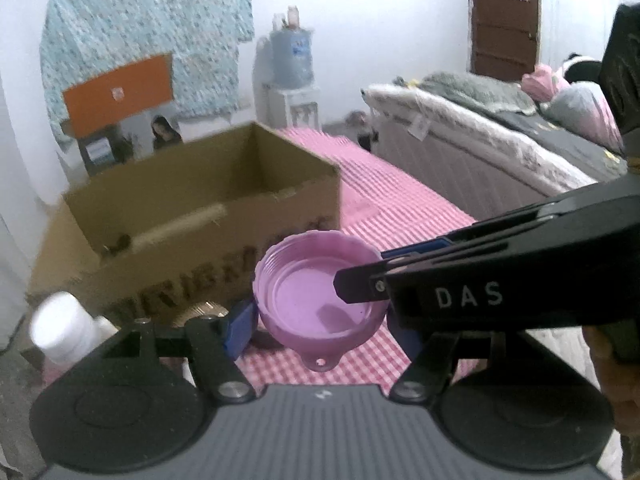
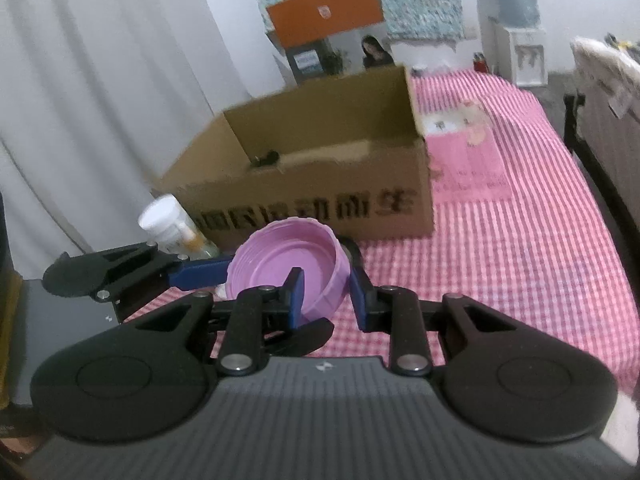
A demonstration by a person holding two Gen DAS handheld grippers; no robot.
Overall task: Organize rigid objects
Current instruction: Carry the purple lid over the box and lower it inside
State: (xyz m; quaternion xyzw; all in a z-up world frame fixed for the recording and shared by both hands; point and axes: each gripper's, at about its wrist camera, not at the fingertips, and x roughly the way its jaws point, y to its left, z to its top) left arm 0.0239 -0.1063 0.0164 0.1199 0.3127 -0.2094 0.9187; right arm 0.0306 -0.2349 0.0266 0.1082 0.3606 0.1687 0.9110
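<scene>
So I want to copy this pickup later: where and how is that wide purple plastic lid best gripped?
By its thin upright rim. The purple plastic lid lies open side up, too wide and shallow to span easily. Come from above at a slant, one finger inside the wall and one outside, as the right gripper does on the near rim. The left gripper spans it across.

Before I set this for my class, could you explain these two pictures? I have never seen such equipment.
There is no robot here. A person holds a two-fingered gripping tool in each hand, and a wide-angle camera on each tool looks forward along its fingers. One picture comes from the left tool, the other from the right tool. Both tools grip one purple lid: the left spans its width, and the right pinches its rim. Behind it, an open cardboard box and a white bottle stand by the pink checked cloth.
</scene>
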